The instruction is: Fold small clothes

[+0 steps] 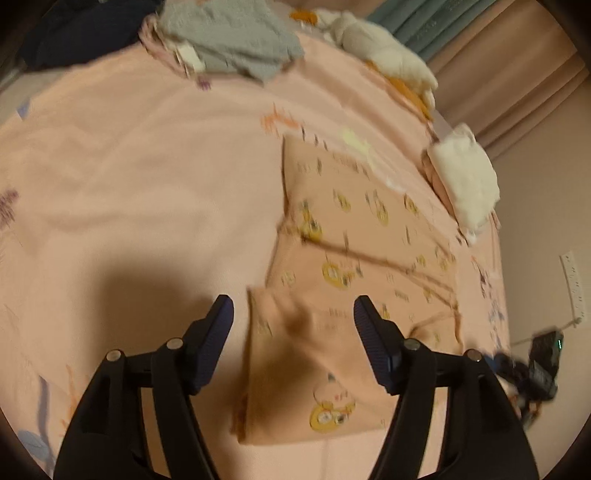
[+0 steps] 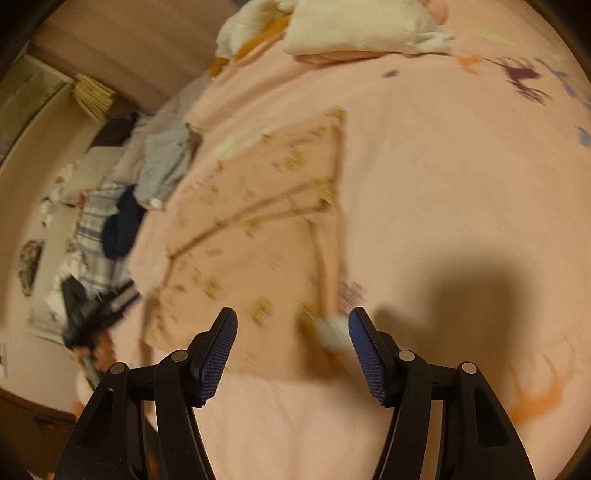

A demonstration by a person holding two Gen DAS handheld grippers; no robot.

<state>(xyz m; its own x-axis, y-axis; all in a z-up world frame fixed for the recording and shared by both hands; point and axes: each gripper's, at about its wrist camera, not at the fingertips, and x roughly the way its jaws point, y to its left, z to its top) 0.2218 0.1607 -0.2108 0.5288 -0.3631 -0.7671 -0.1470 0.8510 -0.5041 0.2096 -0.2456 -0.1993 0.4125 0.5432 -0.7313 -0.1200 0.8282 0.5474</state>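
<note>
On bed: peach patterned garment (image 1: pixel 354 236), seemingly partly folded, on pink sheet (image 1: pixel 147 166).
Left gripper (image 1: pixel 293 325): spread wide, empty.
Right gripper (image 2: pixel 293 332): spread wide, empty.

I see a pink bedsheet (image 1: pixel 147 177) with small animal prints covering the bed, dim warm light casting soft shadows on it. Beyond hang beige curtains (image 1: pixel 517 88) beside teal ones (image 1: pixel 417 22). A white power strip (image 1: pixel 573 284) sits on the plain wall (image 1: pixel 546 206)
</note>
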